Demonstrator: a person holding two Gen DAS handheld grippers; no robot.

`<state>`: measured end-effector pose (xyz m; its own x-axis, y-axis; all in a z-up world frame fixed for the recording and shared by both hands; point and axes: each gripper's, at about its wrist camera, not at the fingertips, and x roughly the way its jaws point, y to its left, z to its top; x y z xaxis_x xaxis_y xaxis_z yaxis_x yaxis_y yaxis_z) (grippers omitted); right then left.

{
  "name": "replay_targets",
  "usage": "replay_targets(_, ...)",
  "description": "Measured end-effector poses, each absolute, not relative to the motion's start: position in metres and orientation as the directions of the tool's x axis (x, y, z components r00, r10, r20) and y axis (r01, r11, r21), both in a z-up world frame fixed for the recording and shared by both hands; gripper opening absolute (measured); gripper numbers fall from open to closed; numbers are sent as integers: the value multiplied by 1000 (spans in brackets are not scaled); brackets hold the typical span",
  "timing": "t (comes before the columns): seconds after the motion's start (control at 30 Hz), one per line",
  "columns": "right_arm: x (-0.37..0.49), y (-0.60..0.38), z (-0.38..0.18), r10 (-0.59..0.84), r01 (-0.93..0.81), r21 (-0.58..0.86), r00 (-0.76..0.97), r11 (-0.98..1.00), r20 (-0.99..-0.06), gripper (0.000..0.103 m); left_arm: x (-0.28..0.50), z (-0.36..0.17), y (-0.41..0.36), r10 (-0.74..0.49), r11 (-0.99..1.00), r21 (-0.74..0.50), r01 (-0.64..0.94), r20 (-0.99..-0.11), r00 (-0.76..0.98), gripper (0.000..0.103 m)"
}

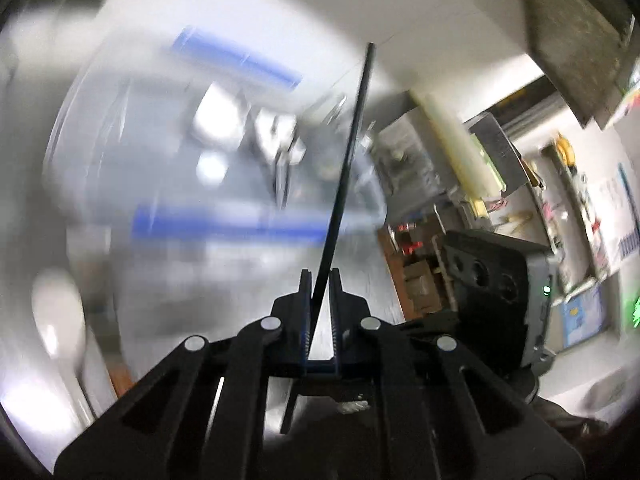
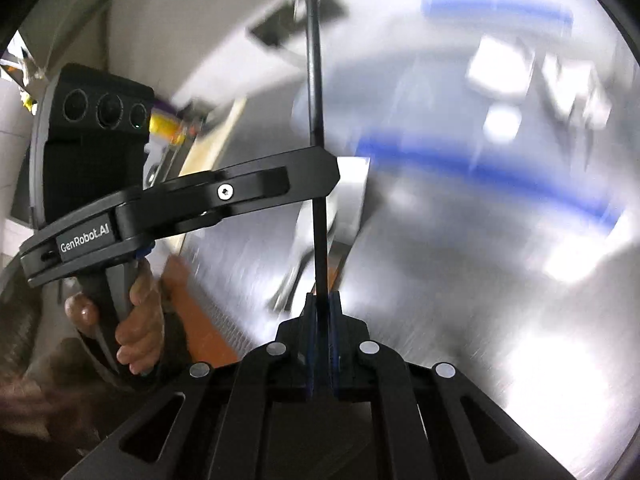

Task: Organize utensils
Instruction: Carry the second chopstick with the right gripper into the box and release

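**A:** Jaws first: the left gripper (image 1: 320, 280) is seen pressed together on a thin black chopstick (image 1: 352, 168), which runs up and away between the pads and also juts back under the body. Is the right one matched?

**B:** The right gripper (image 2: 323, 300) is likewise clamped on a thin black stick (image 2: 316, 92). In its view the left gripper's tip (image 2: 320, 172) is pinching what appears to be the same stick higher up, though a second stick cannot be ruled out, given the blur.

**A:** What is seen beyond?

**B:** A hand (image 2: 140, 312) is wrapped round the left tool's handle. Further off, a steel counter (image 2: 500, 320) is smeared by motion, with blue streaks and pale blocks on it. Whether a utensil holder is among them cannot be told.

**A:** What could go wrong?

**B:** If one stick is gripped at two points, it could be bent or twisted loose should the hands part or roll unevenly. Because the pinch is so narrow, the stick could also be pivoted and dropped onto the counter.
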<state>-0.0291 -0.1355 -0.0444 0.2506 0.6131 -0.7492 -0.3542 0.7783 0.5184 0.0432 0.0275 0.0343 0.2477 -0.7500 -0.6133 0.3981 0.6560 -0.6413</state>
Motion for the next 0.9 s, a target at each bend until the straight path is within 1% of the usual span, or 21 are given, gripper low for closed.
replay_targets(0.07,-3,-152,-17,561,-343,455,351,822,-750,7,76,53,13,-756,648,-629,430,-601,260,7)
replay_targets(0.13,20,-169,-3,518,-305,422,414,854,-749,7,115,67,-7,-763,635,-619,462,-596,251,7)
replay_targets(0.23,65,-197,5,459,-228,398,452,889,-765,7,179,66,-42,-767,616,-629,474,-617,177,7)
replay_targets(0.37,112,-225,-18,439,-142,419,408,897,-801,7,233,32,-84,-725,638,-623,453,-684,79,7)
replay_targets(0.47,138,-236,-49,445,-88,444,342,892,-827,7,258,-21,-104,-689,667,-638,385,-725,-10,7)
replay_targets(0.57,154,-244,-84,449,-31,458,268,888,-852,7,266,-70,-113,-659,688,-651,320,-746,-101,7)
replay_targets(0.7,164,-243,-122,399,21,408,170,913,-901,7,271,-117,-121,-592,739,-626,248,-780,-203,7)
replay_targets(0.8,164,-240,-133,336,34,344,149,938,-930,8,272,-132,-120,-530,785,-571,240,-820,-218,8)
replay_targets(0.83,159,-238,-125,324,33,333,159,942,-933,8,271,-130,-118,-528,787,-568,239,-822,-213,8)
replay_targets(0.9,144,-237,-106,297,9,307,218,952,-929,16,267,-111,-106,-542,784,-566,255,-824,-163,8)
